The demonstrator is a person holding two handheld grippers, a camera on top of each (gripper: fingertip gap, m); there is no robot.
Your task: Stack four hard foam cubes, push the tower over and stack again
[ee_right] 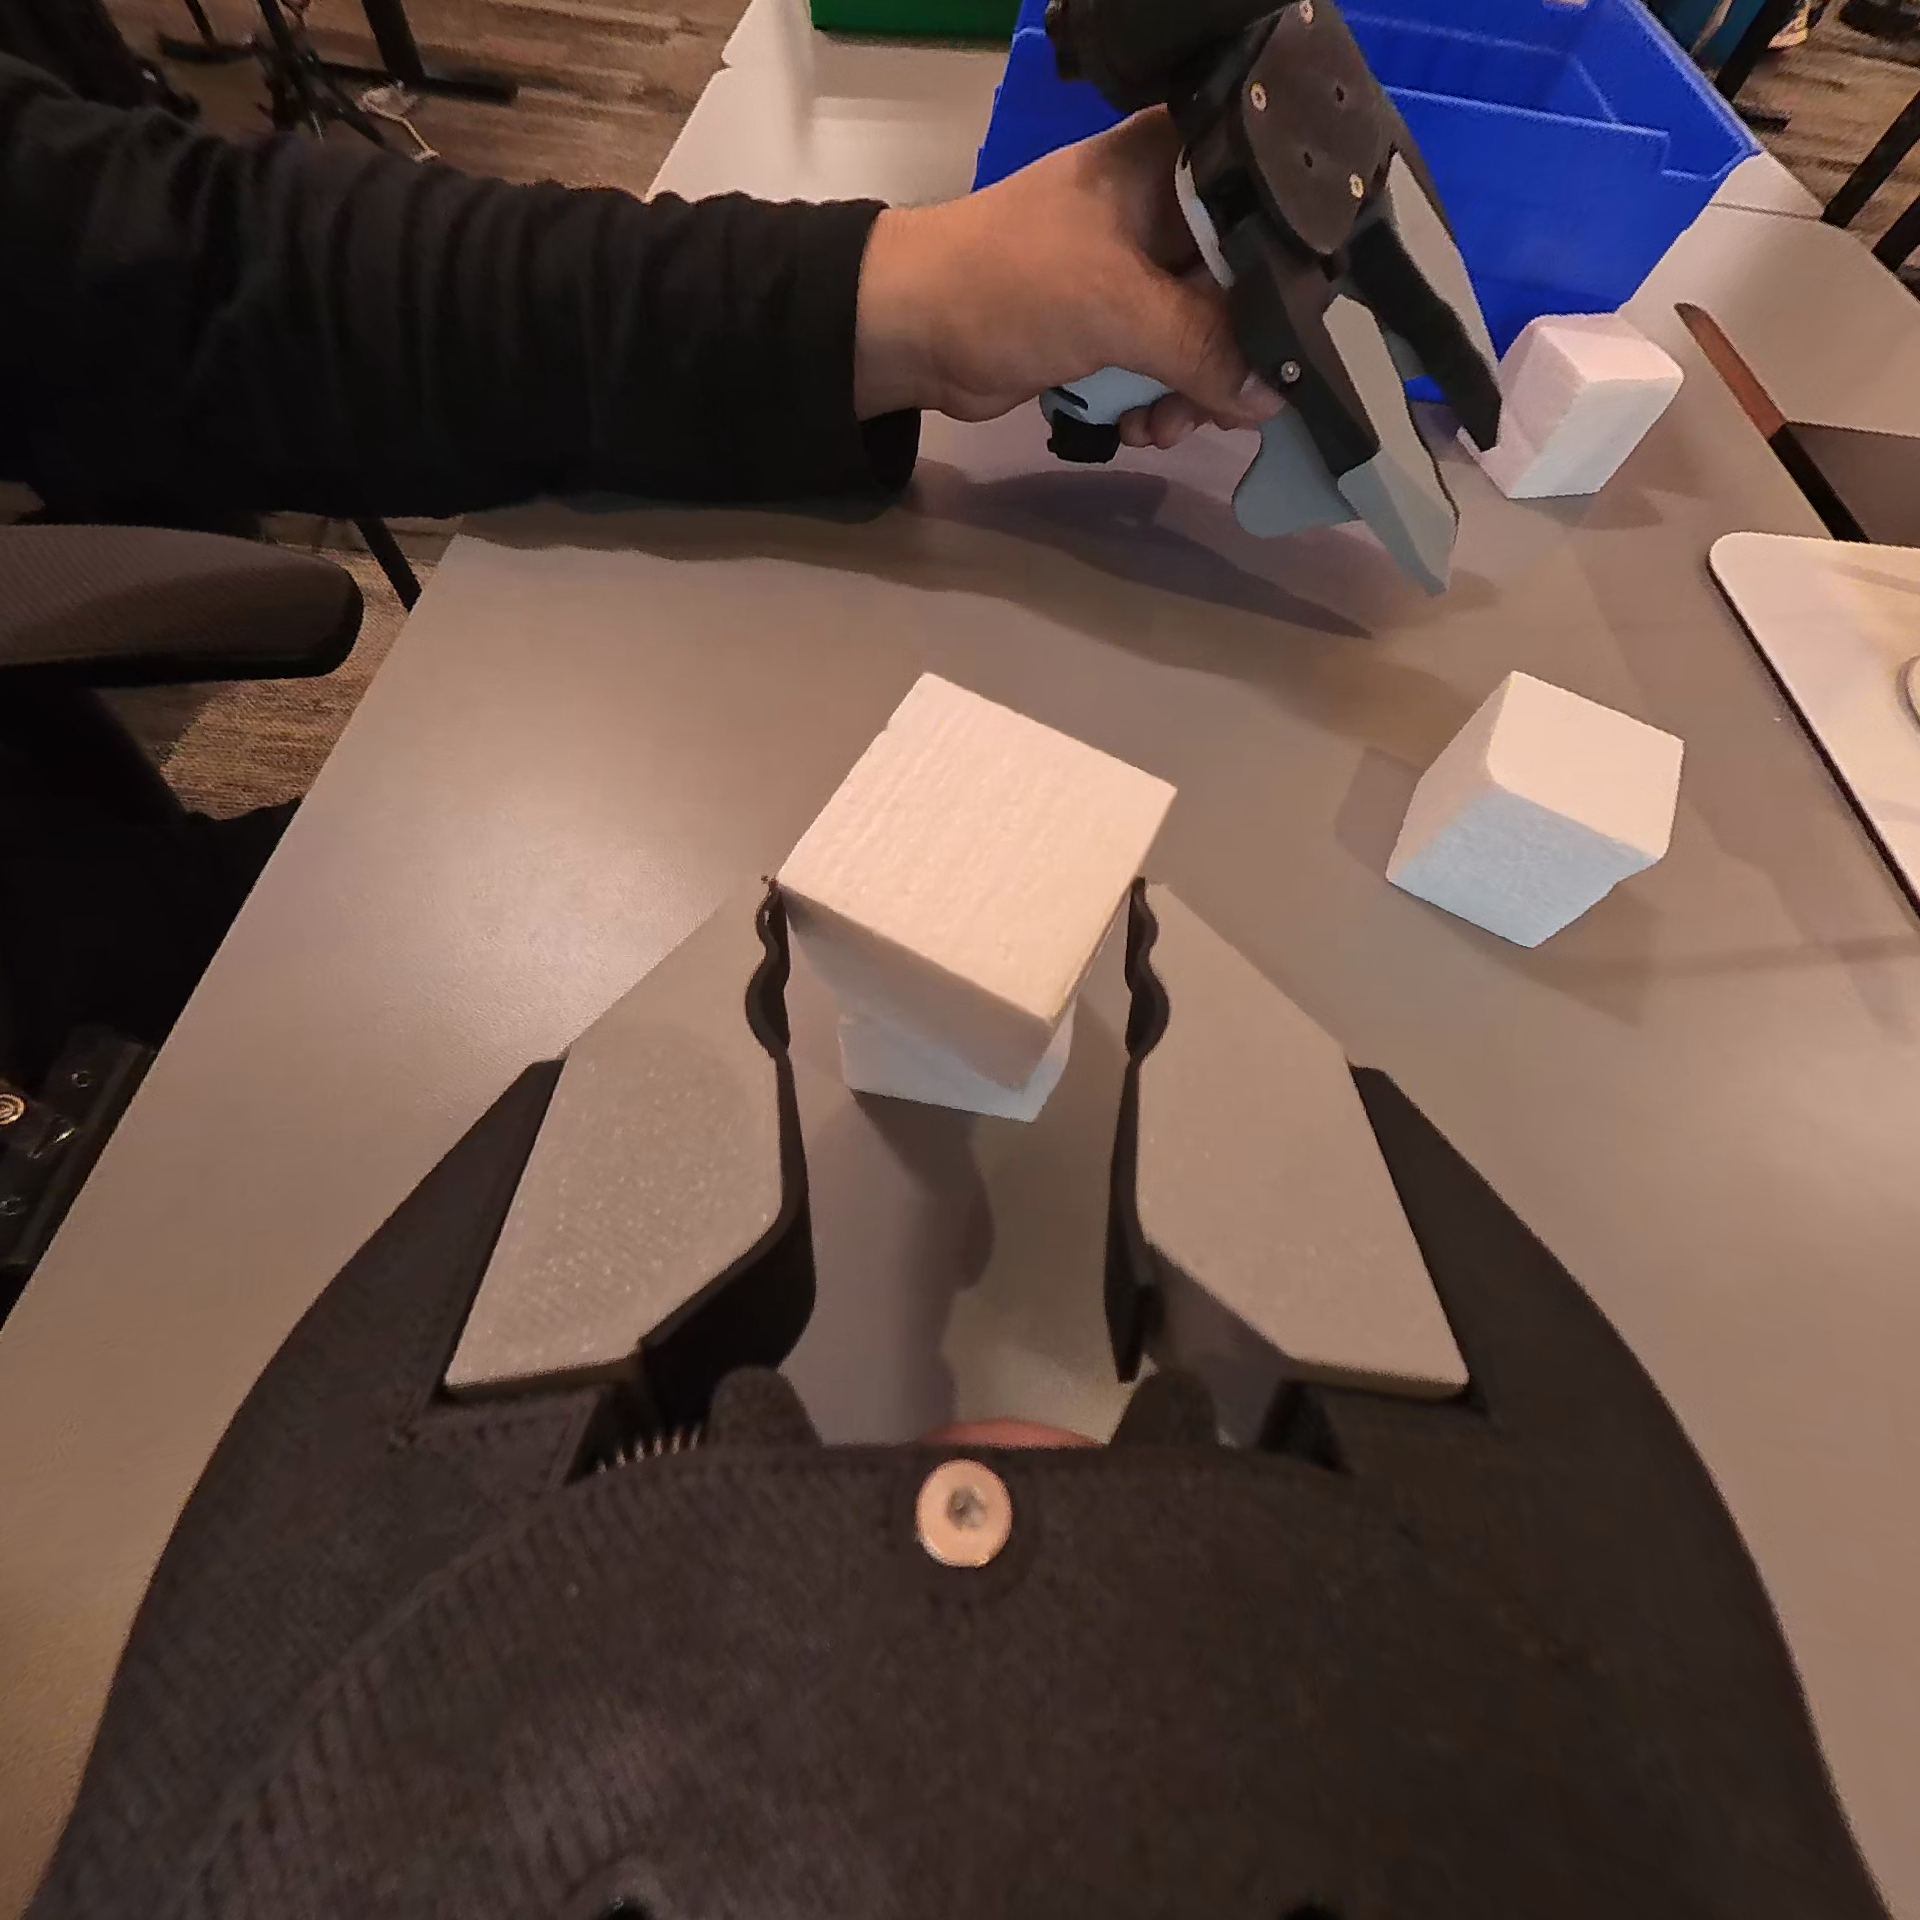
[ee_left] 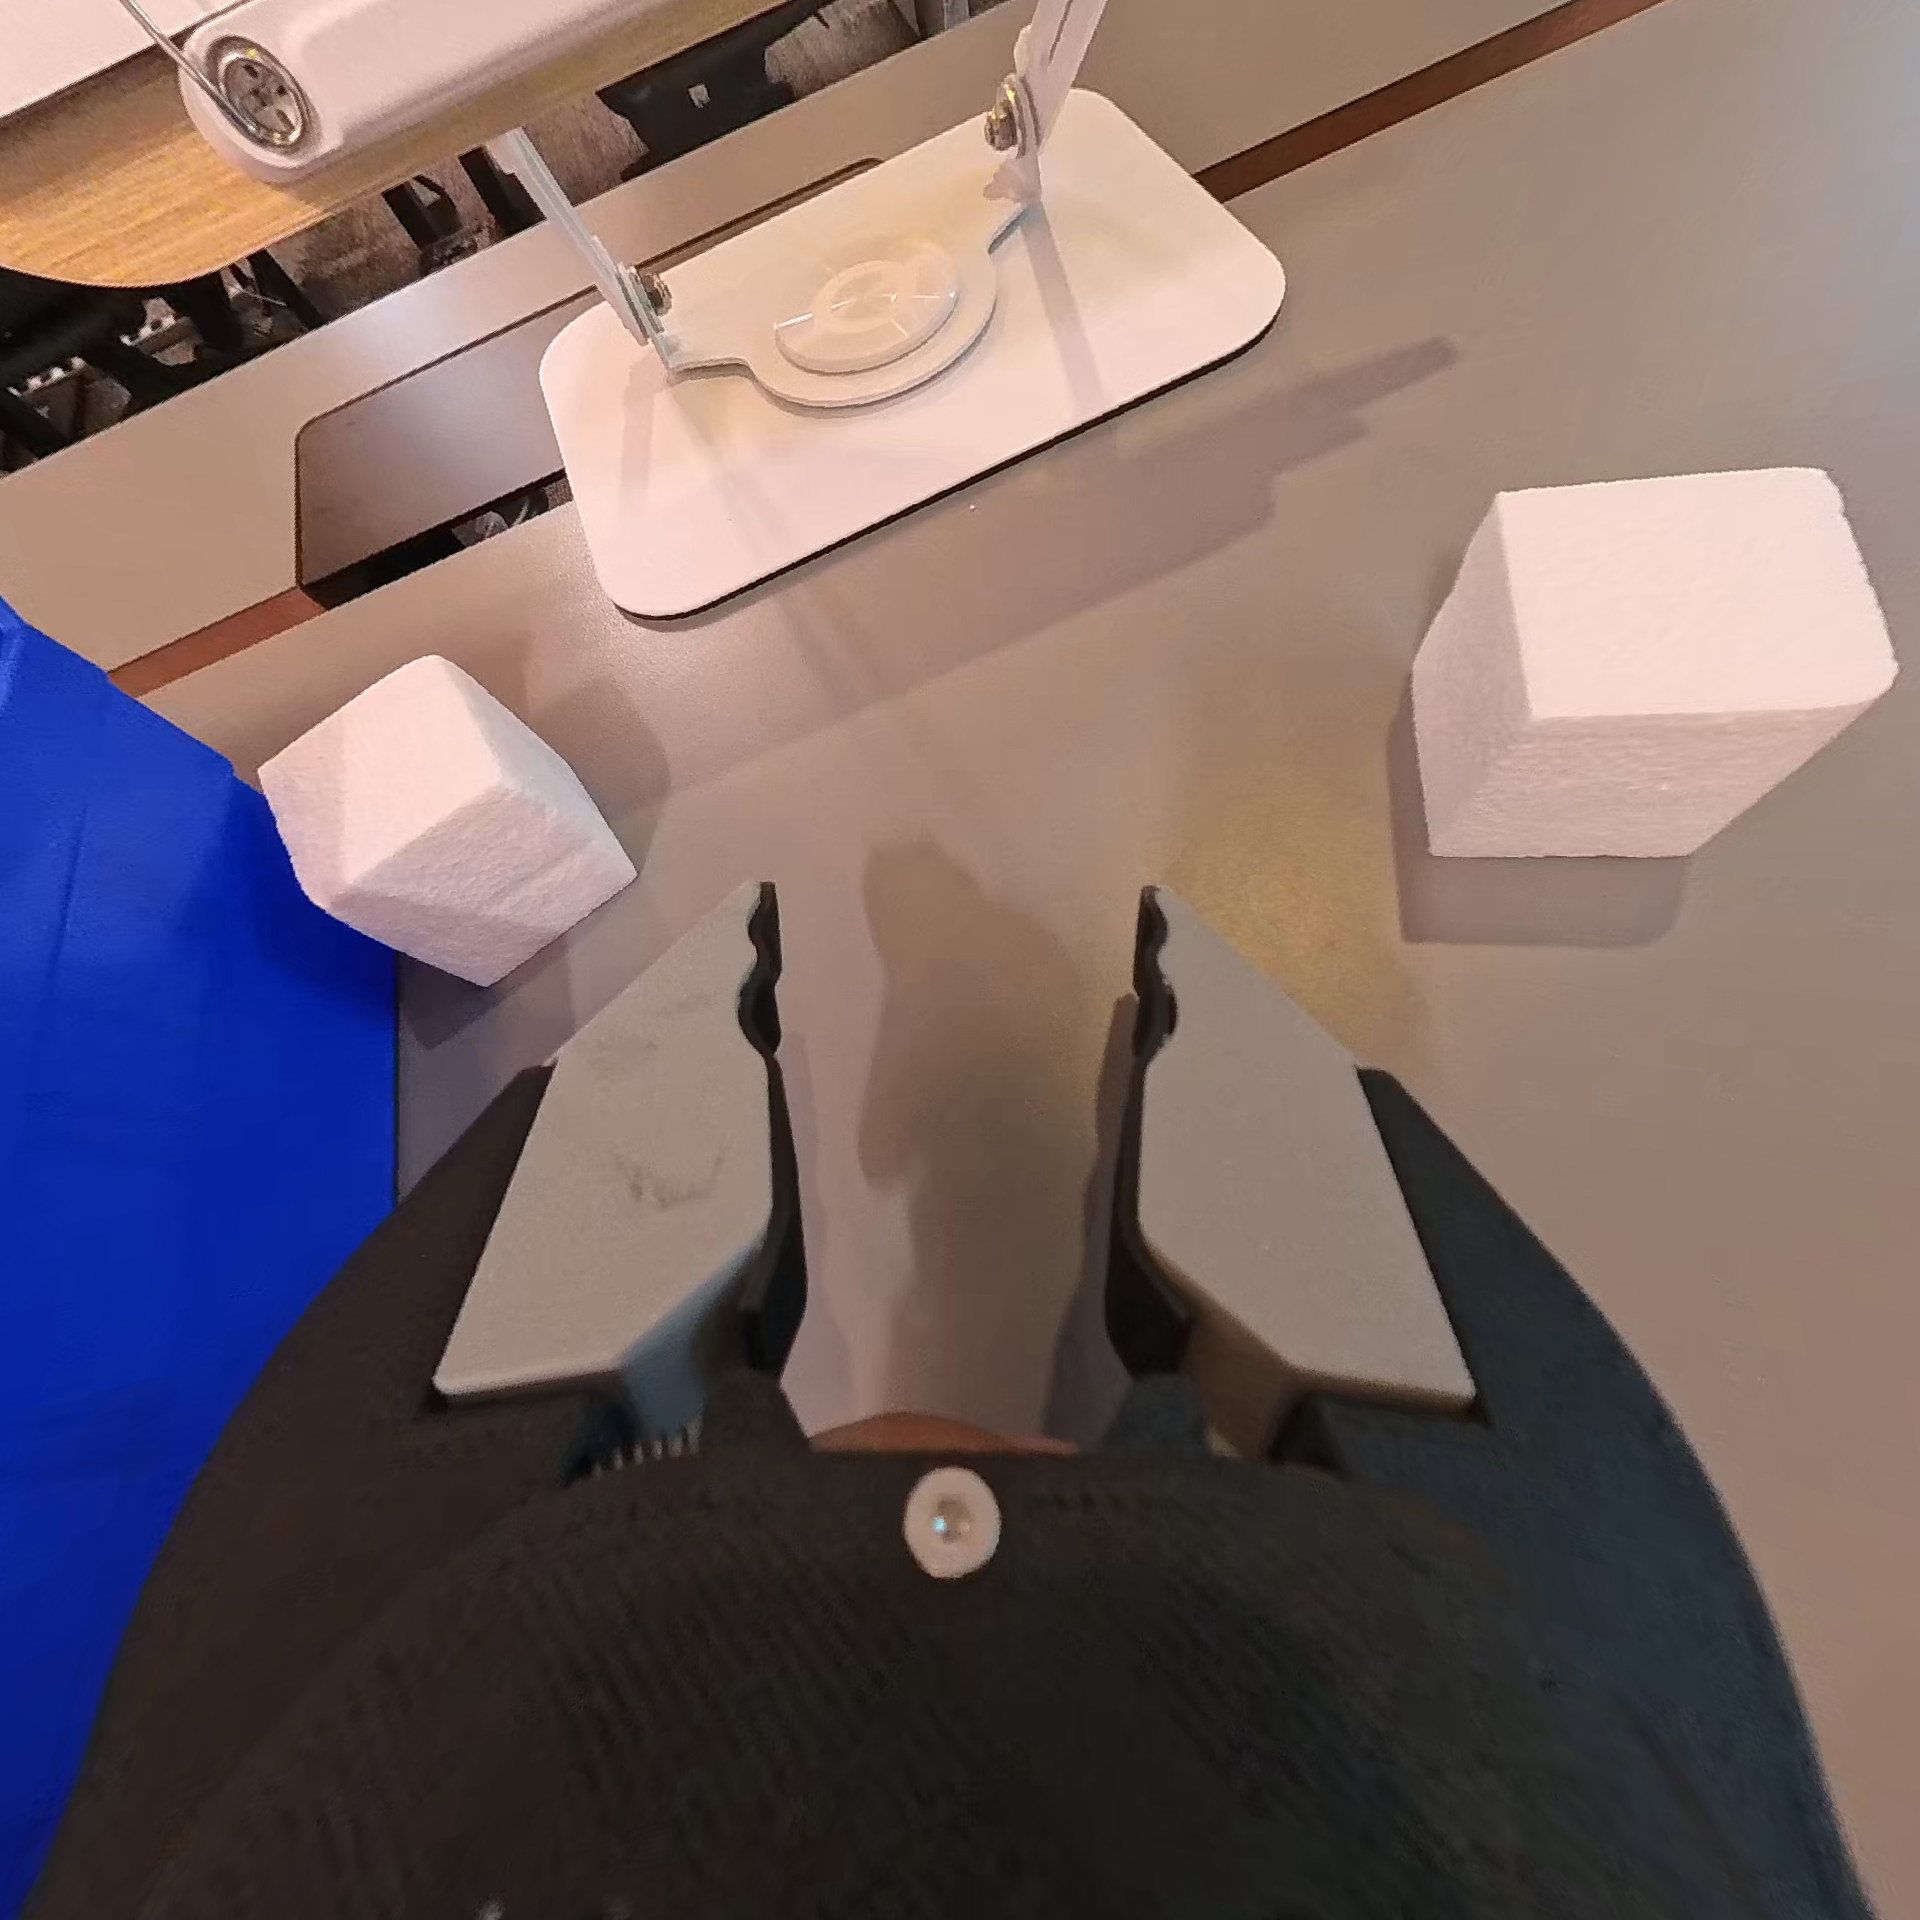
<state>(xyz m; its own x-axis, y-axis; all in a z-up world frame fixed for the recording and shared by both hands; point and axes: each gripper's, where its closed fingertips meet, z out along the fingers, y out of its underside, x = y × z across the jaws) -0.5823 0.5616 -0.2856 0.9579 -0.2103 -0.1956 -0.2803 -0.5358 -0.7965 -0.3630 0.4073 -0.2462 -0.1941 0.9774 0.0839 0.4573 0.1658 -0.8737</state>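
Observation:
Four white foam cubes are on a grey table (ee_right: 520, 831). My right gripper (ee_right: 954, 894) is shut on one cube (ee_right: 977, 842), holding it twisted on top of a second cube (ee_right: 945, 1075). A third cube (ee_right: 1538, 810) sits to the right, and a fourth (ee_right: 1579, 405) is far right by the blue bin. My left gripper (ee_left: 956, 904) is open and empty above the table (ee_left: 1039, 727), between the fourth cube (ee_left: 447, 821) on its left and the third cube (ee_left: 1652, 675) on its right. In the right wrist view, the left gripper (ee_right: 1455, 488) hangs near the fourth cube.
A blue bin (ee_right: 1558, 135) stands at the table's far side and also shows in the left wrist view (ee_left: 156, 1039). A white stand base (ee_left: 914, 364) lies beyond the cubes, with its corner (ee_right: 1829, 665) at the right. A person's hand (ee_right: 1039, 281) holds the left gripper. A chair (ee_right: 156, 603) stands on the left.

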